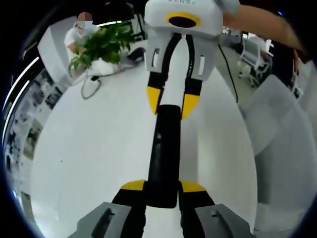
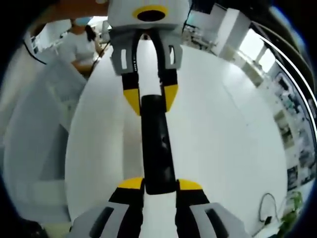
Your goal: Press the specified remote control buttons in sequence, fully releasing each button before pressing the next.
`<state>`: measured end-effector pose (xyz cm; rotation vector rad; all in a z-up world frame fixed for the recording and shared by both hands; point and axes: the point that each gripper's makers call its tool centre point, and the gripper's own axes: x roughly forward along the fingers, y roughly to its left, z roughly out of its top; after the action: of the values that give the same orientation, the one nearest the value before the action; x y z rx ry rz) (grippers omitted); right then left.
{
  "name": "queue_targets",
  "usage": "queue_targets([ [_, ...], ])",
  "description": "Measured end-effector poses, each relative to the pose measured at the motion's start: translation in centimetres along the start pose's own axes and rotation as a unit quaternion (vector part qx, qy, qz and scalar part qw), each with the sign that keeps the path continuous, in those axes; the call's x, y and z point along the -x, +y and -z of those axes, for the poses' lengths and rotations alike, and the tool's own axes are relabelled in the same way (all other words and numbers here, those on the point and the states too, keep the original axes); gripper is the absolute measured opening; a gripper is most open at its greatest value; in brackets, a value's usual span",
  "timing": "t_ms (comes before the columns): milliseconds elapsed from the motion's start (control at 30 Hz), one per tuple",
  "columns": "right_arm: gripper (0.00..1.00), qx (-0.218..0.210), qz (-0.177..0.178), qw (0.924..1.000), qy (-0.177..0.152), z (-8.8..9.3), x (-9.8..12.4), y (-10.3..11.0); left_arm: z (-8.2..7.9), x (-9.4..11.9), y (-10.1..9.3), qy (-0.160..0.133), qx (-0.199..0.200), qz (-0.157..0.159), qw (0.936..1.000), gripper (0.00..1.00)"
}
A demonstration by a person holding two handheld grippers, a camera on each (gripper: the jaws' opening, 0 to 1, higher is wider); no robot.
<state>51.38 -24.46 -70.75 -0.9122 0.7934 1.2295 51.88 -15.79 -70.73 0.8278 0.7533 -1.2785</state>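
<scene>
- The left hand-held gripper (image 1: 162, 191) clamps the near end of the black remote control (image 1: 163, 153) above the white desk (image 1: 89, 158).
- The right hand-held gripper (image 2: 159, 186) grips the remote's opposite end.
- A potted plant (image 1: 101, 44) stands at the desk's far edge.

The remote control (image 1: 163, 153) between the jaws looks like smooth, shiny black plastic. Under it, the white worktop (image 1: 89, 148) is smooth and a little glossy.
</scene>
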Motion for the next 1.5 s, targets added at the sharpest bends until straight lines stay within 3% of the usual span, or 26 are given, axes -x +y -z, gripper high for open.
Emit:
queue_targets([
  [667, 0.2, 0.012, 0.003, 0.9998, -0.018, -1.1, 1.8, 2.7, -0.6, 2.2, -2.7, -0.004, -0.001, -0.009, 0.9999, 0.23],
  [1500, 0.2, 0.02, 0.0, 0.9992, -0.033, -0.8, 2.1, 3.2, -0.6, 2.2, -3.2, -0.018, 0.011, -0.006, 0.9998, 0.23],
])
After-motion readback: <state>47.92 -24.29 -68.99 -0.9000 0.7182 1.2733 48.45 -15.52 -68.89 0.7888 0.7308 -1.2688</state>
